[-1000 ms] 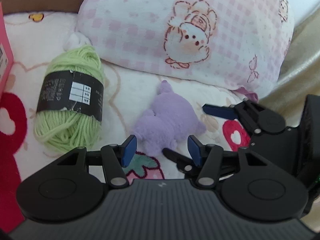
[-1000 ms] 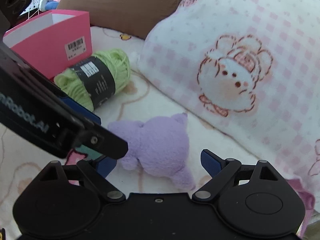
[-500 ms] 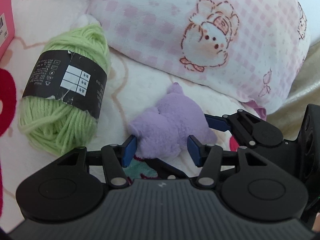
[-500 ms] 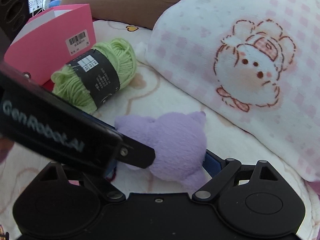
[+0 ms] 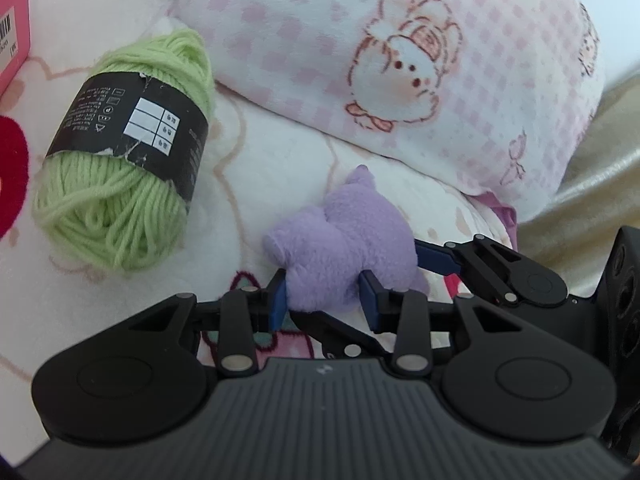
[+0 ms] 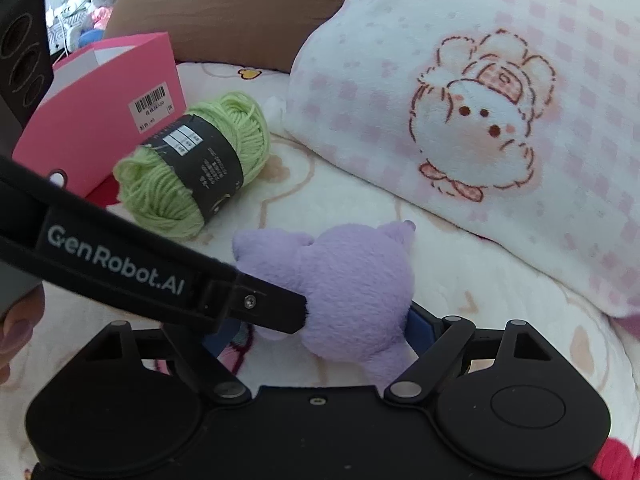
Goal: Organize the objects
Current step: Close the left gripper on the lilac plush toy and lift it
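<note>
- Small lilac plush toy point(image 5: 344, 256) lies on the cream printed fleece blanket point(image 5: 260, 168), just in front of the pink-checked bunny-print pillow point(image 5: 400, 60) and to the right of the lime-green yarn skein with a black paper band point(image 5: 120, 168).
- Left gripper point(image 5: 326, 300): jaws closing, blue pads pressing into the near end of the plush; the fur bulges over both pads.
- Right gripper point(image 6: 320, 332): jaws wide and closing, straddling the plush body. Right blue pad sits against the fur; no squeeze visible.
- Risk: both tools are on one soft toy. If they pull apart, the plush may stretch or slip out of the shallower hold.
- Risk: the left grip is on a lobe only; the pile compresses, so the toy could roll or slide out when lifted.
- Risk: the gripper linkages cross close together; a collision is likely if either turns.
- Hidden: the left gripper's arm covers the right gripper's left pad in the right wrist view; contact there unknown.
- Toy's face and underside not visible.
- Rigid pink cardboard box with a barcode sticker point(image 6: 104, 120) is cut off at the left wrist frame edge; its contents are unseen. Judged a probable destination only.
</note>
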{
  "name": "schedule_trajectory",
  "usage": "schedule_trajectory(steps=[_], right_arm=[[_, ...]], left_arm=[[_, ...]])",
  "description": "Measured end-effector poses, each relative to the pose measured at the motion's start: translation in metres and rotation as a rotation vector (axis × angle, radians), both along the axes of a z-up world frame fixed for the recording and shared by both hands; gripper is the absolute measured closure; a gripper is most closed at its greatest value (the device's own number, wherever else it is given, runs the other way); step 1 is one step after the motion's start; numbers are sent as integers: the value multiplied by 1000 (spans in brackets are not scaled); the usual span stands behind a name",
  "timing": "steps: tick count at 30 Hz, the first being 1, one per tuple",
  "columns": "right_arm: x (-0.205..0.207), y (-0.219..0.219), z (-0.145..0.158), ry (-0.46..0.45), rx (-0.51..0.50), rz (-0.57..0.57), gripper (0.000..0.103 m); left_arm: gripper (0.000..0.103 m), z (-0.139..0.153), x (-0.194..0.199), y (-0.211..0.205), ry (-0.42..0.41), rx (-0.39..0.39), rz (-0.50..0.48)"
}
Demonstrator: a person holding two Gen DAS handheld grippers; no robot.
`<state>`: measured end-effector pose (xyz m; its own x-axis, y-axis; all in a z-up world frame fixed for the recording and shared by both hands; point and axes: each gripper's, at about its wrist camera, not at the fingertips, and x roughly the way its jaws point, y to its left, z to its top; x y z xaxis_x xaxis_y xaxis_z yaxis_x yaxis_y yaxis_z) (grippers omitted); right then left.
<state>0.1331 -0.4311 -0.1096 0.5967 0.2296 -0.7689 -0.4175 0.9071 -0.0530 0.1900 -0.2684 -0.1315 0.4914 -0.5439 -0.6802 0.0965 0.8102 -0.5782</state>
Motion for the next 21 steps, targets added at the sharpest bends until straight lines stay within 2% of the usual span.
schedule_trajectory(steps=[3,6,9,14,17,21], right_arm=[[-9,-1,3,13,28,-14,15],[-16,4,3,76,31,-8,15],[-25,8,3,89,27,18,15],[-35,11,5,151,85,17,14],[-42,17,9,159,102,30,14],[-42,22,8,229,122,57,13]], left_arm=[[67,4,-10,-2,-6,38,-30],[68,5,-19,-6,29,93,-63],[68,6,-27,-2,46,102,-80],[67,8,-30,13,127,73,-130],[66,12,-33,17,134,99,-159],[61,8,-40,20,177,144,-190]])
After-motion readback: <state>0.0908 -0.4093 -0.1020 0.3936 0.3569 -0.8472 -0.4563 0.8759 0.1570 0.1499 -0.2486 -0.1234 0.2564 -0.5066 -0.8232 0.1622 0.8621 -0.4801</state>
